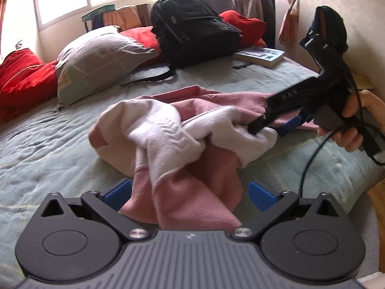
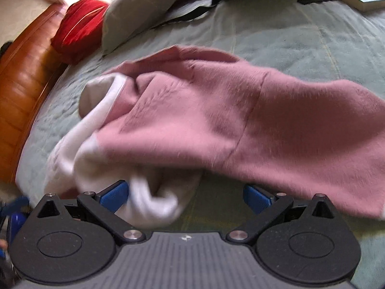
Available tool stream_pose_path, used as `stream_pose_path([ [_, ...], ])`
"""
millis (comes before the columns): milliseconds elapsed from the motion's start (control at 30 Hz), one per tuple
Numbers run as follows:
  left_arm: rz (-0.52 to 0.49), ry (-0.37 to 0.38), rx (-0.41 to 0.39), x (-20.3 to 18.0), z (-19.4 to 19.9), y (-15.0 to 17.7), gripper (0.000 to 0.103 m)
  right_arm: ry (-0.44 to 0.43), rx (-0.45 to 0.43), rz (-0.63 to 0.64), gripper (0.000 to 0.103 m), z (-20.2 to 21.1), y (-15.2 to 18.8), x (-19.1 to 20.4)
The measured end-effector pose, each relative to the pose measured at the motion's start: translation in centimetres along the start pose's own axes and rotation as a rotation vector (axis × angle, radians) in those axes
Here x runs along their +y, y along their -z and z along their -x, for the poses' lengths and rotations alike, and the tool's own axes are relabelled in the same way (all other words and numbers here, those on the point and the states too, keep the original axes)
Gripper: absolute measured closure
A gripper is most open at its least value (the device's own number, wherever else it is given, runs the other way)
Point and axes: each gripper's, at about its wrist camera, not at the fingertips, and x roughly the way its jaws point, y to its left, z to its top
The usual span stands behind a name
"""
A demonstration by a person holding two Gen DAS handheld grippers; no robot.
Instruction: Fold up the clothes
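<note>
Black backpack (image 1: 192, 29), grey pillow (image 1: 96, 60), red cushion (image 1: 21, 79), book (image 1: 261, 55) on the bed (image 1: 48, 144).

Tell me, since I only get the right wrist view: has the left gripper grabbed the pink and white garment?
Observer: No. The left gripper is open, and a pink fold of the garment lies between its fingers.
Operator: And where do my right fingertips sit on it?
Observer: From the left wrist view, the right gripper has its tips in the white part, on the garment's far side from the left gripper.

A pink-and-white garment (image 1: 168, 130) is seen on a pale green quilted bed (image 1: 48, 139); red cushions (image 1: 21, 79) and a black backpack (image 1: 192, 29) are seen behind it.
</note>
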Motion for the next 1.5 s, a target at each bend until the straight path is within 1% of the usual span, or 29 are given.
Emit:
stream_pose_path([
  [167,0.013,-0.009,0.007,0.7,-0.5,-0.1,0.001,0.042,-0.084,-0.086,0.000,-0.5,-2.7,-1.8],
  [300,0.021,-0.013,0.016,1.2,-1.2,-0.2,0.001,0.118,-0.144,-0.094,0.000,-0.9,-4.5,-2.6],
  [367,0.024,-0.015,0.018,1.3,-1.5,-0.3,0.001,0.184,-0.183,-0.070,0.000,-1.0,-5.6,-2.7],
  [400,0.026,-0.014,0.018,1.4,-1.7,-0.4,0.001,0.192,-0.190,-0.079,0.000,-1.1,-6.1,-2.9],
  [433,0.026,-0.013,0.018,1.4,-1.8,-0.4,0.001,0.190,-0.190,-0.097,0.000,-1.2,-6.7,-3.3],
  [500,0.026,-0.012,0.017,1.6,-1.9,-0.5,0.001,0.141,-0.140,-0.145,0.000,-1.5,-7.3,-3.9],
  [567,0.027,-0.016,0.016,1.8,-2.0,-0.6,0.001,0.099,-0.082,-0.139,0.000,-1.7,-7.2,-3.6],
  [600,0.026,-0.021,0.013,1.9,-2.0,-0.7,0.001,0.096,-0.070,-0.126,0.000,-1.4,-6.8,-3.3],
  [733,0.022,-0.032,0.003,2.4,-2.0,-1.0,0.001,0.083,-0.106,-0.068,0.000,1.3,-5.0,-1.9],
  [767,0.021,-0.031,0.004,2.5,-2.0,-1.0,0.001,0.086,-0.101,-0.054,0.000,1.8,-4.6,-1.8],
  [800,0.020,-0.030,0.005,2.6,-2.1,-1.0,0.001,0.094,-0.091,-0.041,0.000,2.1,-4.3,-1.6],
  [867,0.020,-0.029,0.008,2.6,-2.4,-0.9,0.001,0.138,-0.051,-0.012,0.000,1.7,-3.8,-1.5],
  [967,0.030,-0.018,0.013,2.5,-2.5,-0.6,0.001,0.227,-0.002,0.001,0.000,-0.6,-3.5,-2.2],
  [1033,0.034,-0.012,0.019,2.4,-2.5,-0.4,0.001,0.274,-0.003,0.013,0.000,-2.1,-3.5,-2.5],
  [1100,0.028,-0.017,0.020,2.4,-2.3,-0.3,0.001,0.315,-0.040,0.036,0.000,-3.2,-4.0,-2.4],
  [1200,0.030,-0.029,0.025,2.6,-2.2,-0.2,0.001,0.329,-0.085,0.024,0.000,-3.7,-5.9,-2.4],
  [1333,0.042,-0.041,0.034,3.2,-2.5,-0.1,0.001,0.335,-0.155,-0.002,0.000,-3.5,-8.3,-3.6],
  [1500,0.046,-0.047,0.043,3.5,-3.1,-0.1,0.001,0.392,-0.254,-0.048,0.001,-2.6,-11.1,-5.6],
])
